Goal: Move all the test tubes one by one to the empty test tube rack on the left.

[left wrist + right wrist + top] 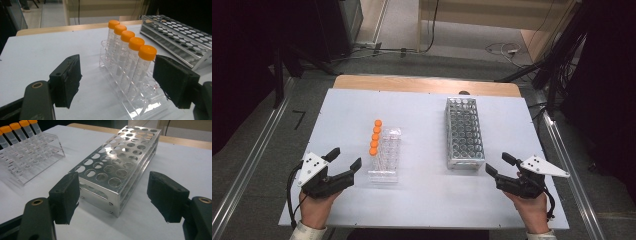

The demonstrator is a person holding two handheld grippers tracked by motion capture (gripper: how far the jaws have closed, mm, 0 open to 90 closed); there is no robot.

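The five clear plastic tubes with orange screw caps [130,57] stand in one row along the left side of the clear acrylic rack [384,160], left of centre on the white worktop [427,200]. Expect them light, stiff and slick; they look empty, though I can't be sure. Grip just under a cap and lift straight up. Your left tool [346,160] sits beside the rack, jaws apart and empty. Your right tool [499,164], also spread, faces the perforated metal rack [117,167].
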